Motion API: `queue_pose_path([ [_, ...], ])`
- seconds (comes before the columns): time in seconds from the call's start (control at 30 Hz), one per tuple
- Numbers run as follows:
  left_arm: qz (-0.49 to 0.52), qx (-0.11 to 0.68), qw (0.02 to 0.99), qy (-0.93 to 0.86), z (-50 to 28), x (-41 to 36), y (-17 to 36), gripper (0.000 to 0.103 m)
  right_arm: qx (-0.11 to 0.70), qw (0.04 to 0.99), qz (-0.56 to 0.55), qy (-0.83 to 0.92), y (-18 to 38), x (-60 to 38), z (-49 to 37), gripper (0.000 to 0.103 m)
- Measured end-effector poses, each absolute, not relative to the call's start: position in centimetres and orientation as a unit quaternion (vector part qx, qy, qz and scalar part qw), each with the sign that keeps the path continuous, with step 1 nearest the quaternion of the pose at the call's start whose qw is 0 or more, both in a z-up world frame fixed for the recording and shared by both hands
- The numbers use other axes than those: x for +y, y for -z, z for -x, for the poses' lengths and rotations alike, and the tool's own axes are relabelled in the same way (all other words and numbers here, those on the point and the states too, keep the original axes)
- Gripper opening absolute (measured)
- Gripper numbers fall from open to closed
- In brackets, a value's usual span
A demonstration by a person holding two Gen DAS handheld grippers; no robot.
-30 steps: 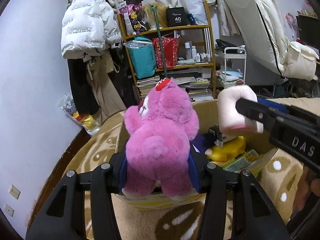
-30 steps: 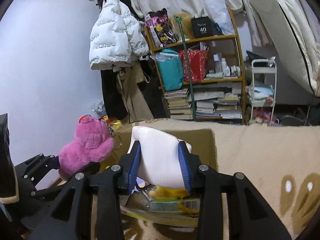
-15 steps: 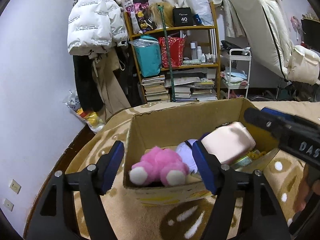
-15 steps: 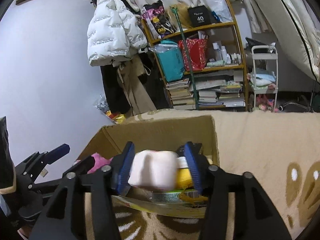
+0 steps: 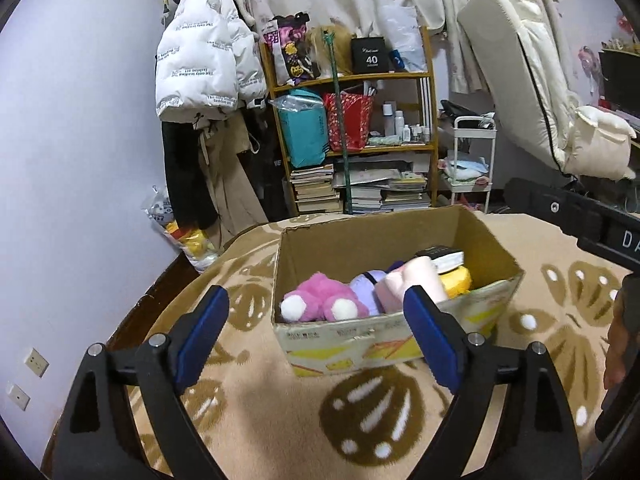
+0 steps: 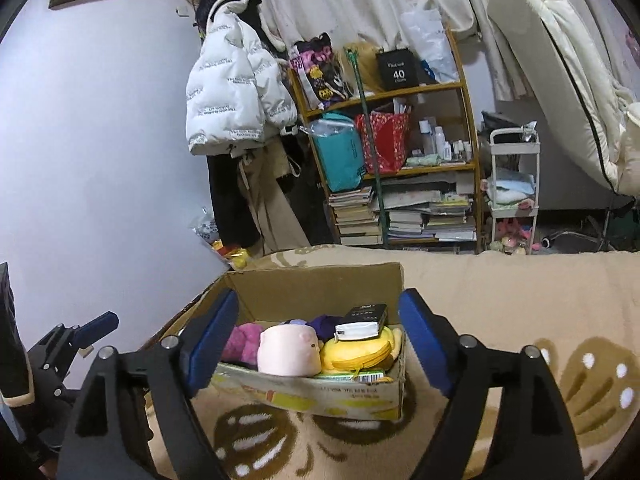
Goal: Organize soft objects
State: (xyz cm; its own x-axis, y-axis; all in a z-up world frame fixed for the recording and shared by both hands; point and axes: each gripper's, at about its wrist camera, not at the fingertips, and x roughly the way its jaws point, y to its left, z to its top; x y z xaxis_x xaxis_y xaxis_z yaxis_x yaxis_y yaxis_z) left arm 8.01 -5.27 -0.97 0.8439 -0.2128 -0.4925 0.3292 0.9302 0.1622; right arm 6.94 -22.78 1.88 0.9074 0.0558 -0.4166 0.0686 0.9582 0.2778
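Observation:
A cardboard box [image 5: 360, 336] stands on a beige patterned blanket. In it lie a pink plush bear [image 5: 320, 302], a pale pink plush [image 5: 416, 280], a purple plush [image 5: 366, 286] and a yellow plush [image 5: 456, 282]. My left gripper [image 5: 316, 340] is open and empty, just in front of the box. My right gripper [image 6: 320, 344] is open and empty, in front of the box [image 6: 316, 394]; the pale pink plush [image 6: 290, 350], the pink bear [image 6: 244, 342] and the yellow plush [image 6: 360, 354] show in the right wrist view too.
A black and white packet [image 6: 362, 322] lies on top of the yellow plush. A wooden shelf [image 5: 352, 140] with books and bags, a hanging white jacket [image 5: 204, 64] and a white cart [image 5: 472, 160] stand beyond the blanket [image 5: 280, 420].
Both grippers opened and let go: the pink bear and the pale pink plush dropped into the box. Both grippers then drew back from the box.

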Motion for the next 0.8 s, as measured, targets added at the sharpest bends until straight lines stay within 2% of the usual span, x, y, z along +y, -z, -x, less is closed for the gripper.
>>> queue_pose_path([
  [0.1,-0.119,0.234,0.955,0.141,-6.4,-4.8,0.3,0.089,0.207,0.968,-0.139,0.003,-2.9,-22.5,-5.7,0.093],
  [0.2,-0.116,0.226,0.958,0.135,-5.1,-4.2,-0.4,0.097,0.197,0.972,-0.129,0.007,-4.0,-22.2,-4.3,0.103],
  [0.8,-0.081,0.232,0.962,0.121,-0.2,-0.7,-2.8,0.1,0.173,0.982,-0.074,0.018,-7.0,-20.2,2.6,0.103],
])
